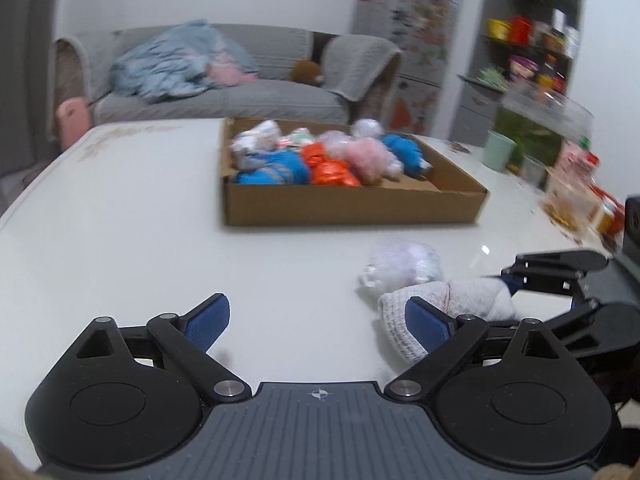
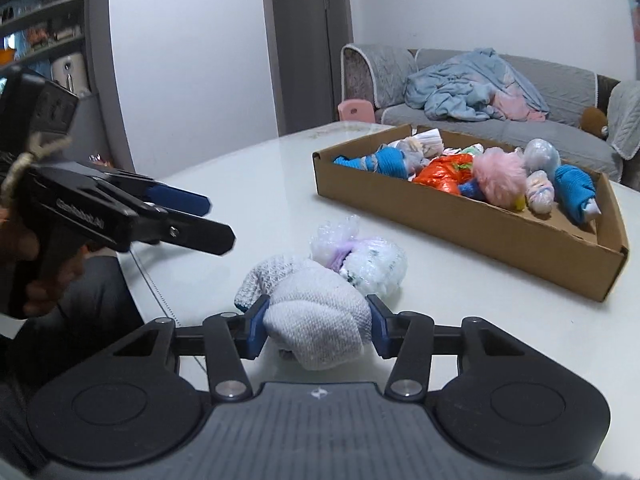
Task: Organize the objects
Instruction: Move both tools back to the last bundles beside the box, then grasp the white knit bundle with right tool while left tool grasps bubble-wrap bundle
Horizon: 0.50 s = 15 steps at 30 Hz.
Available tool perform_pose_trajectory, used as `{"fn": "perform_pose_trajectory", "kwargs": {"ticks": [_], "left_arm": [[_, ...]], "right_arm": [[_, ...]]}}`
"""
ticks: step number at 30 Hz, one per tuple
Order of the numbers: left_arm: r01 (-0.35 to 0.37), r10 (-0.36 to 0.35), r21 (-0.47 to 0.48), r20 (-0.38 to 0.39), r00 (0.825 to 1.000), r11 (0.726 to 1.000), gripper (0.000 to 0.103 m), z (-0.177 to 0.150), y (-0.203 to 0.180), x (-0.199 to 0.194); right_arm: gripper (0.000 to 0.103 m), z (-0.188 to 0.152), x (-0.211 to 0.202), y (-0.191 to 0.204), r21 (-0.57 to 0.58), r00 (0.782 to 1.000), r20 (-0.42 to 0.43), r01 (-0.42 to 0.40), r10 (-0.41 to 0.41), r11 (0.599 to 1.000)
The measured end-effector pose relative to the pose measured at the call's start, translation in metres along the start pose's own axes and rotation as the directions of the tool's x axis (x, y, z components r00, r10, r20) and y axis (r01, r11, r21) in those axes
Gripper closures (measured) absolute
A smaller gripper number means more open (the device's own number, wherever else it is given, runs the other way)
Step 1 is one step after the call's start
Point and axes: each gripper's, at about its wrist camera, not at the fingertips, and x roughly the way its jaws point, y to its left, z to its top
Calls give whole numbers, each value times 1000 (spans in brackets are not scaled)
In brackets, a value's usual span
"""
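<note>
A rolled white knitted sock bundle (image 2: 316,312) lies near the front of the white table (image 1: 140,220), and my right gripper (image 2: 318,320) is shut on it, blue pads pressing both sides. A bubble-wrapped bundle (image 2: 360,260) touches it just behind. My left gripper (image 1: 316,312) stands wide open with nothing between its fingers; its right pad is beside the sock bundle (image 1: 460,296). Seen from the right wrist, the left gripper (image 2: 220,220) hovers to the left of the bundles. Further back, a shallow cardboard box (image 2: 480,236) holds several rolled blue, orange, pink and white bundles.
A mint cup (image 1: 498,150) and several jars and packets (image 1: 580,196) crowd the table's right edge. Beyond the table stand a grey sofa (image 1: 240,96) with a blue blanket, a pink stool (image 2: 354,110) and shelves (image 1: 536,32).
</note>
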Motion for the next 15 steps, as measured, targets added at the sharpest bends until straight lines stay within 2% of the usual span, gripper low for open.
{"fn": "perform_pose_trajectory", "kwargs": {"ticks": [6,12,15], "left_arm": [[85,-81,144,-34,996,986,5,10,-32,32],[121,-105,231,-77,991,965,5,16,-54,73],[136,-118,237,-88,989,962,5,18,-54,86]], "right_arm": [[58,-15,-35,-29,71,996,36,77,-80,994],[58,-27,-48,-53,106,989,40,135,-140,985],[58,-29,-48,-61,120,989,42,139,-145,983]]}}
